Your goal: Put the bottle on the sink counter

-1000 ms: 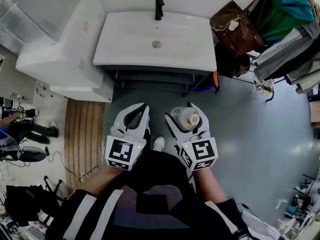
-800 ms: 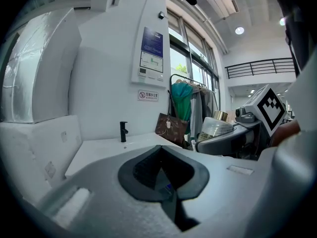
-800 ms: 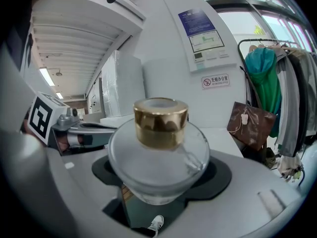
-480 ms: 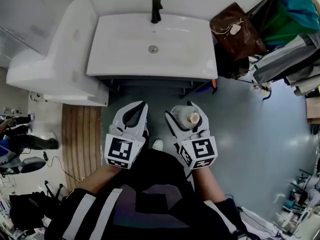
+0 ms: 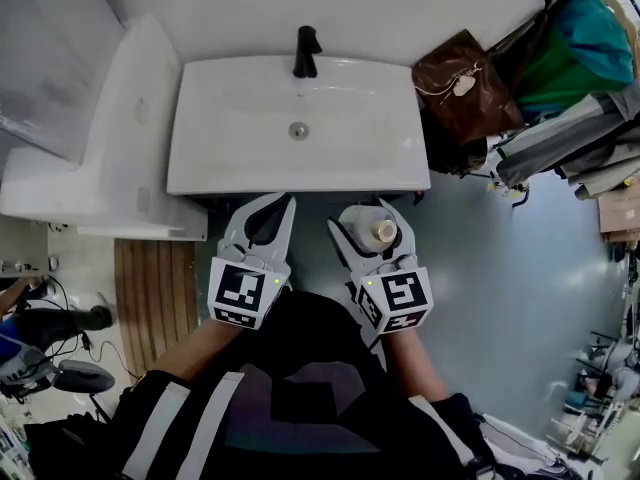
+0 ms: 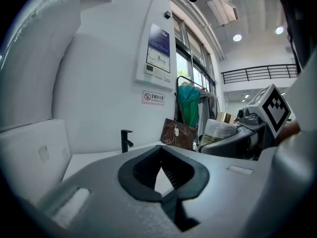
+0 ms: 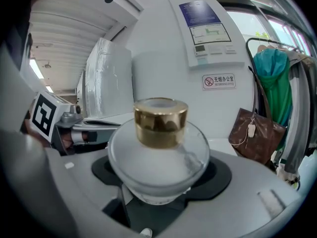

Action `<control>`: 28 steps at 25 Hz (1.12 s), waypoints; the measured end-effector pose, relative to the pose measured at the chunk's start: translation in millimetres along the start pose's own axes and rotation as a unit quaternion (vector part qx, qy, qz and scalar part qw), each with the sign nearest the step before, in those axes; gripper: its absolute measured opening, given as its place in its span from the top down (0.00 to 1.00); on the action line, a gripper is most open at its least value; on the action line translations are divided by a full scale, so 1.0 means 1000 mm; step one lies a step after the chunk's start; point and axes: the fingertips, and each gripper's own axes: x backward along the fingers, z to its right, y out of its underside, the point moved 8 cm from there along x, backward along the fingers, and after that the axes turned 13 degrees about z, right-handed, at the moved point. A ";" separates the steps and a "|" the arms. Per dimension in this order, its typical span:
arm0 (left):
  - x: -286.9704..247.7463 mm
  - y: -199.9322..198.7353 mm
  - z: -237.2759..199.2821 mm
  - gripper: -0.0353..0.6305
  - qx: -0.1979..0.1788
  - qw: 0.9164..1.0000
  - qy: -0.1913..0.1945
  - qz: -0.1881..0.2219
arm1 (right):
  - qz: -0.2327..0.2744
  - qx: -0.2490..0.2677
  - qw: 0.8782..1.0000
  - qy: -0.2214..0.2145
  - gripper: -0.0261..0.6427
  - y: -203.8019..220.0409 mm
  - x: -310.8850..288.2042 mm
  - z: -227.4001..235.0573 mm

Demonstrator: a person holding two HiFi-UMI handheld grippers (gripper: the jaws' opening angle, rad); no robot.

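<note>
Surroundings: one white rectangular sink counter (image 5: 300,173) stands against the white wall, with one black tap (image 5: 303,50) at the middle of its rear edge and a round drain (image 5: 298,130) in the basin. A white moulded fixture (image 5: 95,163) sits against the sink's left side. One brown leather handbag (image 5: 462,86) hangs just right of the sink, beside a rack of clothes with a teal garment (image 5: 590,33). A slatted wooden mat (image 5: 150,293) lies on the grey floor (image 5: 520,268) at the lower left. On the wall above are a white notice panel (image 7: 205,31) and a small no-smoking sign (image 7: 218,81).

Tongs, two, each with one marker cube:
- Left tongs (image 5: 283,204): jaw tips brought together and nothing between them. They point at the sink's front edge, just short of it.
- Right tongs (image 5: 362,218): jaws spread wide and clamped on the belly of one round clear-glass bottle (image 7: 158,157) with a gold cap (image 7: 161,122), which stands upright.

Bottle position: in the right tongs, over the floor just before the counter's front edge, right of centre, and not on the counter.
</note>
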 end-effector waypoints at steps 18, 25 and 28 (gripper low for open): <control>-0.030 -0.003 -0.059 0.95 0.009 1.000 0.000 0.010 | -0.010 0.018 1.000 -0.001 0.45 -0.011 -0.077 0.004; -0.057 0.004 -0.079 0.95 0.012 1.000 -0.020 -0.005 | -0.022 0.018 0.999 -0.020 0.45 -0.008 -0.113 0.023; -0.076 0.007 -0.084 0.95 0.015 0.999 -0.025 -0.013 | -0.031 0.016 0.999 -0.025 0.45 -0.007 -0.128 0.039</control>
